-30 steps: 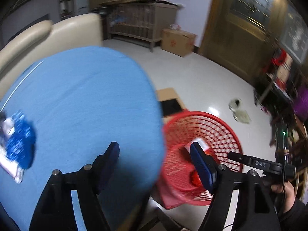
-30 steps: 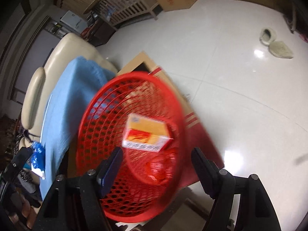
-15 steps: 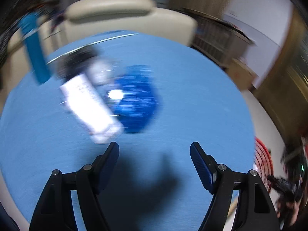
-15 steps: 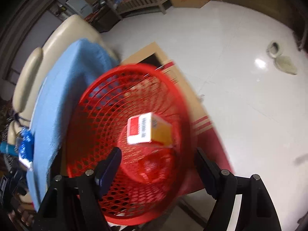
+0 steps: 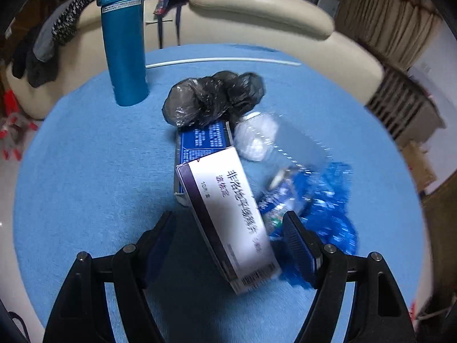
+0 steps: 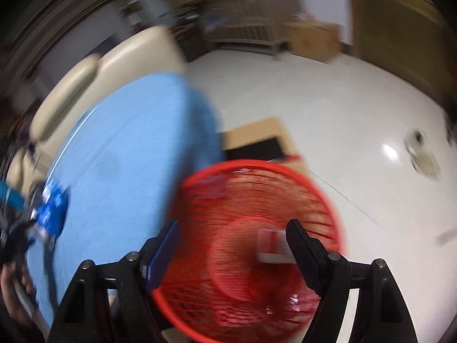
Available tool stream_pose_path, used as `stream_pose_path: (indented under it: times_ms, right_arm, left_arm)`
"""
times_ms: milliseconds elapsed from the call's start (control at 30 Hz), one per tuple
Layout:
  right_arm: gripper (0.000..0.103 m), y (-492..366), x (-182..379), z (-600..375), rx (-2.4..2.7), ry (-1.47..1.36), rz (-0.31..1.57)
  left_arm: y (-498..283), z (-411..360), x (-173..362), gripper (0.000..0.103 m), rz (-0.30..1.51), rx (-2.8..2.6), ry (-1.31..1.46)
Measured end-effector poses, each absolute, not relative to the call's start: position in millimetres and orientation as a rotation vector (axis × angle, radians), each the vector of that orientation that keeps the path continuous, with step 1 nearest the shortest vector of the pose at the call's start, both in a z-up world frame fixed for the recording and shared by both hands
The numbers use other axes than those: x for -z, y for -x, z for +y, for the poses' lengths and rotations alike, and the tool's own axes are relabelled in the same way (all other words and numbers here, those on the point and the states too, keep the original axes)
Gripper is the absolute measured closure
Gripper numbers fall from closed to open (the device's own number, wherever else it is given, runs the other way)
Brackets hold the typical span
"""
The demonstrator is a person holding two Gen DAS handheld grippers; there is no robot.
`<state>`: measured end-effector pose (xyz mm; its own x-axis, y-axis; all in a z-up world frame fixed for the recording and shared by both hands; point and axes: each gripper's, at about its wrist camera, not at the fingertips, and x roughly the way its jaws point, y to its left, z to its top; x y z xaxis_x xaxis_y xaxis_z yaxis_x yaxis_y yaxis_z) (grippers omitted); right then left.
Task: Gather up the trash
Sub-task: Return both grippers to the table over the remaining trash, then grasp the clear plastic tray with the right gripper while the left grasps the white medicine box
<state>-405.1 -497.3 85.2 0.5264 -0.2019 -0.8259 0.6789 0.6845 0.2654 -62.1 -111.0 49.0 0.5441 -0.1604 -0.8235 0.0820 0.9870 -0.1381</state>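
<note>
In the left wrist view my left gripper [image 5: 228, 228] is open, its jaws on either side of a white medicine box [image 5: 228, 223] on the blue-covered table [image 5: 85, 171]. Beside the box lie a clear plastic bottle [image 5: 285, 177], a blue wrapper [image 5: 334, 208], a blue box [image 5: 205, 140] and a black plastic bag [image 5: 211, 97]. In the blurred right wrist view my right gripper [image 6: 231, 228] is open and empty above the red mesh basket [image 6: 251, 240], which holds a red-and-white box [image 6: 271, 245].
A tall blue flask [image 5: 122, 37] stands at the back left of the table. A cream sofa [image 5: 257, 0] runs behind it. The basket stands on the white floor [image 6: 328, 114] by the table's edge, near a cardboard sheet [image 6: 257, 137].
My left gripper swung from the basket side to the trash pile and closed in on the white box. The box in the basket dropped lower; my right gripper swung towards the table.
</note>
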Motion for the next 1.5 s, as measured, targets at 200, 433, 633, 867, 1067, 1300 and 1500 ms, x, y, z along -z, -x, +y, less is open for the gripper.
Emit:
stream_pose_path:
  times_ms: [200, 433, 633, 867, 1067, 1300, 1500]
  right_arm:
    - [0.024, 316, -96, -435, 0.346, -0.490, 0.910]
    - [0.024, 227, -116, -360, 0.092, -0.313, 0.901]
    - [0.024, 143, -135, -295, -0.123, -0.141, 0.887]
    - [0.022, 88, -126, -240, -0.220, -0.094, 0.941]
    - [0.022, 70, -102, -229, -0.177, -0.172, 1.006]
    - [0.031, 49, -80, -217, -0.087, -0.165, 1.037]
    - [0.049, 71, -98, -233, -0.164, -0.255, 0.986]
  left_arm:
    - [53, -104, -22, 0.048, 1.018, 0.146, 0.106]
    - [71, -73, -30, 0.087, 1.033, 0.214, 0.102]
    - [86, -41, -32, 0.086, 1.039, 0.203, 0.100]
    - [101, 9, -39, 0.028, 0.995, 0.211, 0.179]
    - [123, 37, -39, 0.028, 1.001, 0.183, 0.209]
    - [119, 39, -26, 0.028, 1.017, 0.176, 0.225]
    - [122, 27, -27, 0.028, 1.010, 0.202, 0.212]
